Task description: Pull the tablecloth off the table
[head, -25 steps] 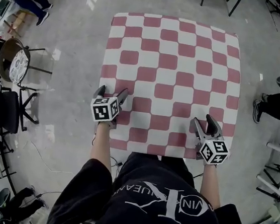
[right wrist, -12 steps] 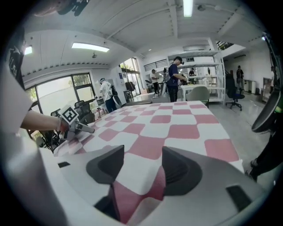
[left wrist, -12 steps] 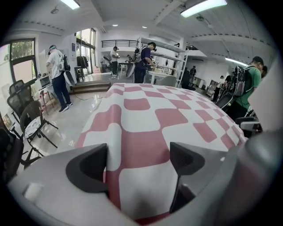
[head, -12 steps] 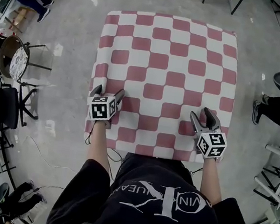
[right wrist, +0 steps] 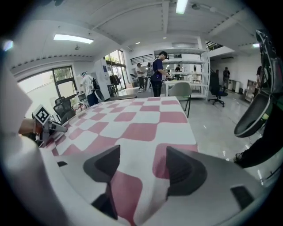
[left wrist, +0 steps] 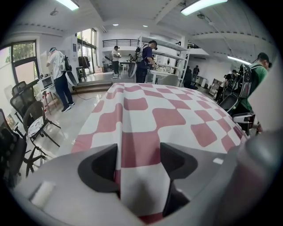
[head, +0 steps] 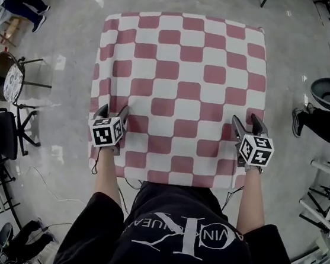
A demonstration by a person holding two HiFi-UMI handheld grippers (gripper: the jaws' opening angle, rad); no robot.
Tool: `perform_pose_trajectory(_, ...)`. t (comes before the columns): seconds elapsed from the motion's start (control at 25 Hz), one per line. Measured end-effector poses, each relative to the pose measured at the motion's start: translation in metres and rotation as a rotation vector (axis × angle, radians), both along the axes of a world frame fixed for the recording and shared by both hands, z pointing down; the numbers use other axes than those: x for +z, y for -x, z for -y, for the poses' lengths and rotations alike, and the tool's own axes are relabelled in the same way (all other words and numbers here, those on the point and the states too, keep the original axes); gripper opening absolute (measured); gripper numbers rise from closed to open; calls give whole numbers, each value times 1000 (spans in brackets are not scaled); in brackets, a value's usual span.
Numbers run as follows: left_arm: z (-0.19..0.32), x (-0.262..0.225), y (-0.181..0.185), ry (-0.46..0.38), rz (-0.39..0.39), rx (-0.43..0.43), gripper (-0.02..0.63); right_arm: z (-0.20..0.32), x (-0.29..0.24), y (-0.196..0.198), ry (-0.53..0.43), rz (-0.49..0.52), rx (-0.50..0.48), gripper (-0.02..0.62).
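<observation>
Tablecloth (head: 182, 89) lies flat over the table, with both grippers set at its near corners.
Your left gripper (head: 113, 110) has just been closing its jaws astride the draped side edge, no pinch yet; your right gripper (head: 245, 121) has just been opening, spread over cloth to match.

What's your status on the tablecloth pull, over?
Left gripper jaws just closing, astride tablecloth at near-left edge, not clamped. Right gripper jaws just opened, over near-right edge. Tablecloth flat, nothing on it.

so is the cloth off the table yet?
No, the cloth lies spread flat and square in the head view.
</observation>
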State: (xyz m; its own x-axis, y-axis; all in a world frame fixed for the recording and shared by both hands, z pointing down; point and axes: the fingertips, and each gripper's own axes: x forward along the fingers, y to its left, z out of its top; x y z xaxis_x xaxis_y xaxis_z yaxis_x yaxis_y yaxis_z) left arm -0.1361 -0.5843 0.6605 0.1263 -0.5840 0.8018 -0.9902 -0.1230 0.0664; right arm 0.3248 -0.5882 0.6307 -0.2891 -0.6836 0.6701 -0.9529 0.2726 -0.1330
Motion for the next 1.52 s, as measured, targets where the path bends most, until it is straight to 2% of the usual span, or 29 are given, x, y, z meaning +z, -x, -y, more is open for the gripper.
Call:
perform_pose_trajectory(0.12, -1, 1, 2, -8, -2, -20, 248, 6, 11, -12, 46, -26, 39, 296)
perform_pose_trajectory(0.24, 0, 0, 1, -15, -3, -33, 225, 7, 18, -18, 90, -63, 62, 296)
perform_pose_trajectory(0.4, 1, -3, 1, -26, 0, -38, 219, 10, 14, -14, 110, -60, 82, 295)
perform_pose_trajectory(0.76, 1, -1, 3, -28, -7, -41, 209, 8, 15, 25, 140, -46, 14, 291)
perform_pose_trajectory(0.88, 1, -1, 4, -30, -9, -43, 201, 6, 16, 52, 144, -44, -39, 212)
perform_pose_trajectory(1.04, 3, 0, 7, -30, -8, -46, 189, 8, 19, 86, 132, -149, -105, 152)
perform_pose_trajectory(1.36, 6, 2, 9, -25, -6, -41, 169, 10, 21, 98, 126, -181, -133, 57)
perform_pose_trajectory(1.52, 6, 1, 12, -25, -18, -37, 135, 8, 21, 103, 122, -196, -134, 25)
